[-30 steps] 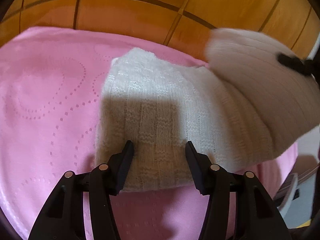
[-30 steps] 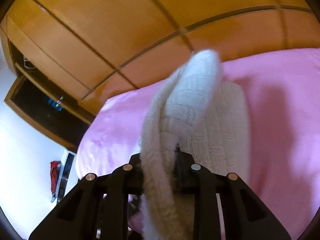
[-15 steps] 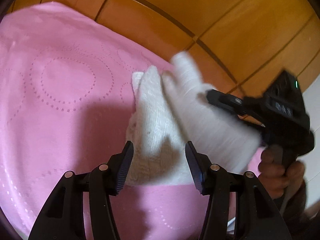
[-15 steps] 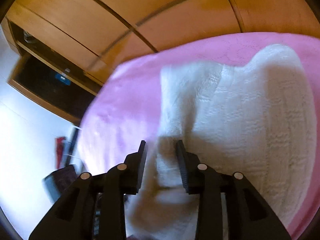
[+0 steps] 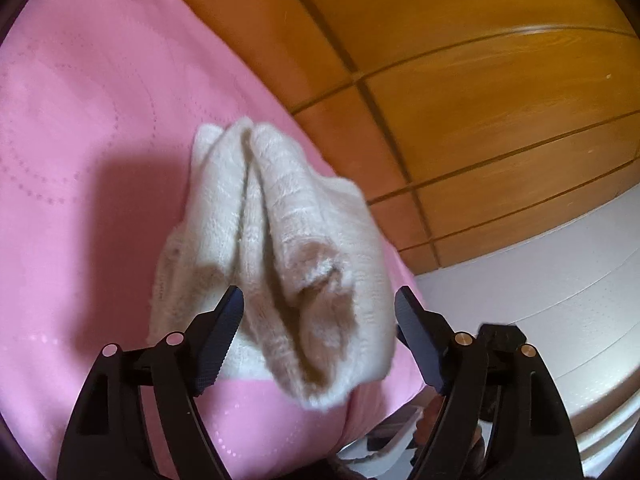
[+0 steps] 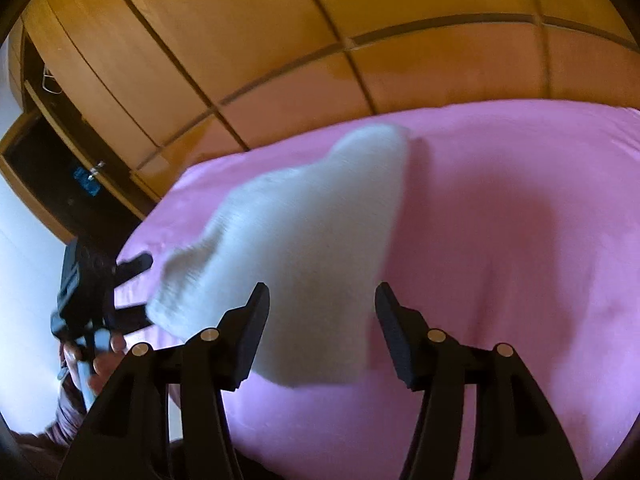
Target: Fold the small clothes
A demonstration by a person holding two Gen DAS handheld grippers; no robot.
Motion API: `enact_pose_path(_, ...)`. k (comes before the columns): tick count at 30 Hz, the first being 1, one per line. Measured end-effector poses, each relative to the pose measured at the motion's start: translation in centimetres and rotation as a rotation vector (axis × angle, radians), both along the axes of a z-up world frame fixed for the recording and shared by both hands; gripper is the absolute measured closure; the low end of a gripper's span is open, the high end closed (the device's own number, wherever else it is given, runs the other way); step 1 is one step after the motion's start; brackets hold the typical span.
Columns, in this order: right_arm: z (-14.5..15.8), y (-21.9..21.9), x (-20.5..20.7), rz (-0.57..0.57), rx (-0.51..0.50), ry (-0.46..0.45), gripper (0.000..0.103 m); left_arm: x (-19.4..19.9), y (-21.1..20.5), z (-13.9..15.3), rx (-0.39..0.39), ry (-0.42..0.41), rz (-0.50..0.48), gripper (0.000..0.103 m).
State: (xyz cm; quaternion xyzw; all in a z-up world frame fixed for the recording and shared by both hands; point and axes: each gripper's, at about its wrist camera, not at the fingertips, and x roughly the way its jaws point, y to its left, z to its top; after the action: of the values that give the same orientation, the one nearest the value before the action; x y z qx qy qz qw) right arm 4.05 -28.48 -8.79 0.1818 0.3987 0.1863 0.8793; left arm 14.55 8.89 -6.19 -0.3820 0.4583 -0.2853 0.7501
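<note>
On pink bedcover (image 5: 80,160) — folded white knit garment (image 5: 280,240), unlabelled.

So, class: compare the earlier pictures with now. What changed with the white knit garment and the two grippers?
The right gripper let go of the white knit garment after laying it over, doubling it; both grippers' jaws are opening. The pink bedspread stayed put.

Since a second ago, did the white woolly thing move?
Yes. The white knit garment hung bunched in the right gripper; now it lies folded on the pink bedspread, with both grippers' jaws opening.
</note>
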Motion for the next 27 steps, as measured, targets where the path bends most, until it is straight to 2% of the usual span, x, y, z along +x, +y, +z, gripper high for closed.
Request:
enact_pose_path(2, -0.6, -0.1, -0.2, -0.005, -0.005, 0.000, 0.048, 0.8, -1.3, -0.7, 0.011, 0.033, -0.025, 0.026)
enact_pose_path(3, -0.7, 0.2, -0.2, 0.000, -0.015, -0.003, 0.048, 1.0, -1.7, -1.0, 0.014, 0.044, -0.035, 0.033)
enact_pose_path(4, -0.8, 0.5, -0.2, 0.008, -0.025, -0.011, 0.048, 1.3, -2.4, -1.1, 0.033, 0.051, -0.045, 0.045)
enact_pose_path(5, -0.8, 0.9, -0.2, 0.018, -0.034, -0.018, 0.048, 1.5, -3.0, -1.0, 0.075, 0.045, -0.049, 0.075)
enact_pose_path(6, -0.9, 1.5, -0.1, 0.028, -0.042, -0.023, 0.048, 1.7, -3.4, -0.6, 0.116, 0.031, -0.048, 0.082)
enact_pose_path(8, -0.8, 2.8, 0.1, 0.064, -0.069, -0.040, 0.049, 1.7, -3.3, 1.0, 0.155, -0.032, -0.016, 0.086)
enact_pose_path(11, -1.0, 6.2, 0.1, 0.140, -0.165, -0.063, 0.049, 1.0, -2.9, 3.4, 0.244, -0.134, 0.017, 0.087)
enact_pose_path(12, -1.3, 7.3, 0.2, 0.153, -0.212, -0.064, 0.049, 0.8, -3.1, 3.7, 0.323, -0.146, 0.017, 0.087)
enact_pose_path(16, -4.7, 9.3, 1.2, 0.156, -0.341, -0.018, 0.048, 0.5, -4.1, -0.1, 0.496, -0.053, -0.022, 0.086)
enact_pose_path(17, -5.2, 9.3, 1.2, 0.153, -0.339, -0.013, 0.048, 0.3, -4.5, -0.9, 0.533, -0.046, -0.026, 0.082)
enact_pose_path(19, -5.0, 8.9, 1.1, 0.163, -0.313, -0.013, 0.048, -0.4, -4.8, -1.1, 0.540, -0.061, -0.003, 0.080)
enact_pose_path(20, -4.7, 8.7, 1.1, 0.175, -0.312, -0.012, 0.048, -0.6, -4.7, -0.8, 0.526, -0.066, 0.004, 0.072)
enact_pose_path(21, -4.5, 8.4, 1.2, 0.182, -0.313, -0.013, 0.047, -0.8, -4.5, -0.6, 0.520, -0.072, 0.014, 0.060)
enact_pose_path(23, -3.3, 7.7, 0.8, 0.199, -0.297, -0.018, 0.046, -1.6, -3.4, 0.8, 0.530, -0.105, 0.063, 0.051)
enact_pose_path(27, 0.4, 6.2, 0.2, 0.168, -0.255, -0.107, 0.042, -2.0, -3.0, 3.7, 0.566, -0.197, 0.128, 0.051)
